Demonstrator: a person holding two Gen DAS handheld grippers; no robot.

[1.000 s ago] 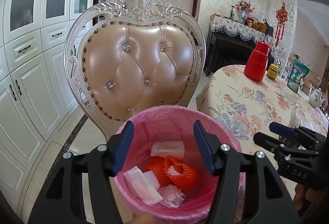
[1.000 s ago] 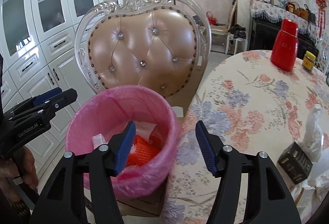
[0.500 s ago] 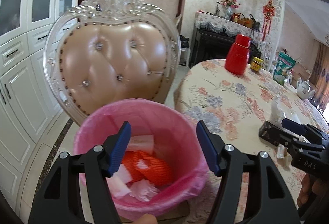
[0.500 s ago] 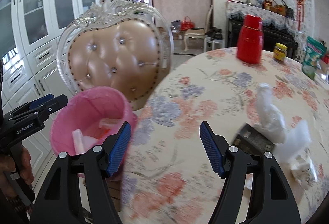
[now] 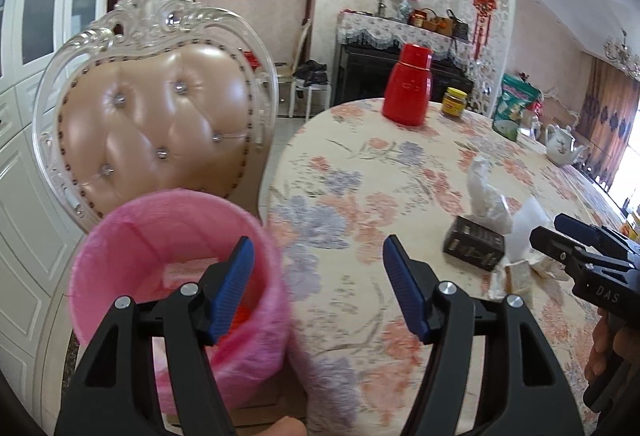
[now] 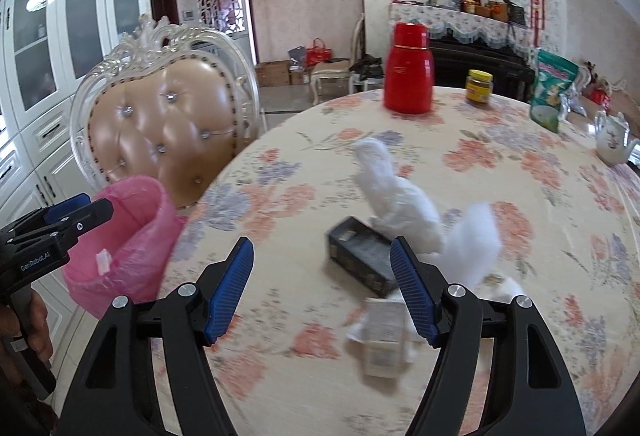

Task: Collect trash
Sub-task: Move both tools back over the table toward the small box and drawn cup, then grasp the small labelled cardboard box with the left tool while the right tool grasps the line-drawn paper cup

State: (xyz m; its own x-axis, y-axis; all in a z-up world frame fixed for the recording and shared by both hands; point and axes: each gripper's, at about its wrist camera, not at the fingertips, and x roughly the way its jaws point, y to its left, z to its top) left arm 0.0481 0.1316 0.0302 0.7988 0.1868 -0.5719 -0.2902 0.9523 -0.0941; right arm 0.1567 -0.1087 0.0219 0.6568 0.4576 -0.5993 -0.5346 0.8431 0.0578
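A bin lined with a pink bag (image 5: 160, 236) (image 6: 136, 236) stands by the table's left edge, with a bit of orange trash (image 5: 242, 316) showing inside. My left gripper (image 5: 318, 256) (image 6: 80, 208) hangs open over the bin's right rim and the table edge, empty. My right gripper (image 6: 322, 256) (image 5: 560, 232) is over the table, its jaws opening with nothing between them. Just beyond its right finger lie a black box (image 6: 360, 260) (image 5: 474, 248), crumpled white tissue (image 6: 396, 204) (image 5: 486, 192), another white scrap (image 6: 476, 240) and a pale paper wrapper (image 6: 384, 340).
The round table (image 6: 500, 140) has a floral cloth. At its far side stand a red thermos (image 6: 409, 70), a yellow-lidded jar (image 6: 479, 87), a green bag (image 6: 554, 92) and a teapot (image 6: 612, 140). A padded chair (image 5: 160, 124) stands behind the bin, with white cabinets on the left.
Both grippers have swung right, from over the bin toward the table. The bin slid to the left in both views, and the trash on the table came under the right gripper, whose jaws widened.
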